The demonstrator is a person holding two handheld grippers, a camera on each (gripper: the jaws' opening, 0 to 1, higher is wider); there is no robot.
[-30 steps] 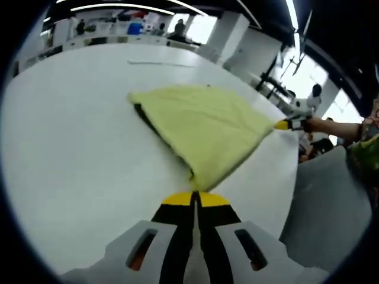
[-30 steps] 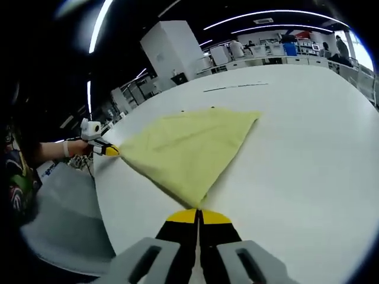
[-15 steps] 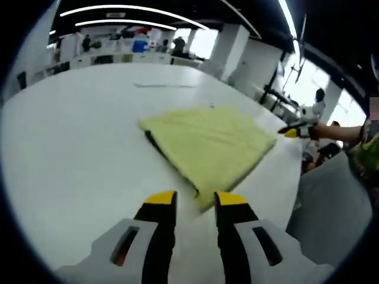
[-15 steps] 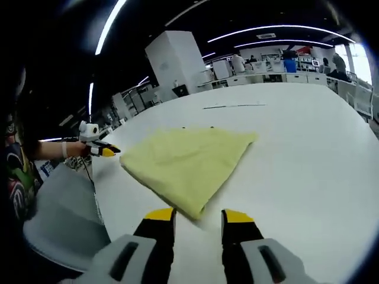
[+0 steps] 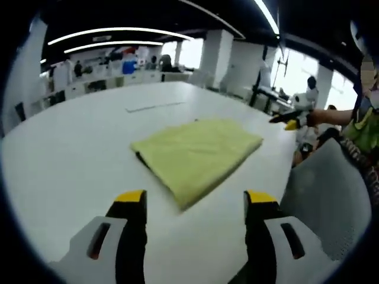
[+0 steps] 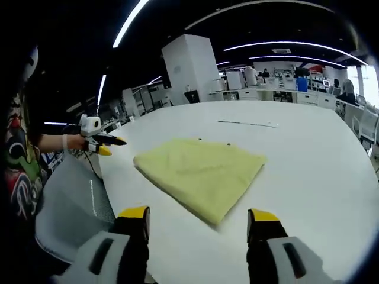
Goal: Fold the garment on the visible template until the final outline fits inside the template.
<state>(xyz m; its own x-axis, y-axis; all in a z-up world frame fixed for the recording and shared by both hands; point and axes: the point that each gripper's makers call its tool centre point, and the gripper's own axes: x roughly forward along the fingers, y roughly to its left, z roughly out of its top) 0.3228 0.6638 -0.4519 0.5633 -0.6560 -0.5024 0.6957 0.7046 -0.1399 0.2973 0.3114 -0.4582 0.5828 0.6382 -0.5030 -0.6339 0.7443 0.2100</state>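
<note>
A yellow garment [image 5: 195, 155] lies folded flat on the white table [image 5: 71, 160], a dark inner layer showing along its left edge. My left gripper [image 5: 196, 200] stands open just short of its near corner, nothing between the jaws. In the right gripper view the same garment [image 6: 201, 173] lies ahead of my open right gripper [image 6: 197, 215], which is also clear of the cloth. The right gripper [image 5: 289, 122] appears at the table's far right edge, held by a hand. The left gripper [image 6: 105, 145] appears at the left edge. A thin template line [image 5: 153, 107] crosses the table beyond the garment.
A grey chair [image 5: 331, 195] stands at the table's edge beside the person; it is also in the right gripper view [image 6: 71, 207]. Desks, white pillars and people fill the room behind. The thin line [image 6: 247, 123] and small dots [image 6: 228, 144] mark the table.
Both grippers were shut on the garment's near corners, then let go, opened wide and drew back. The cloth has settled flat on the table.
</note>
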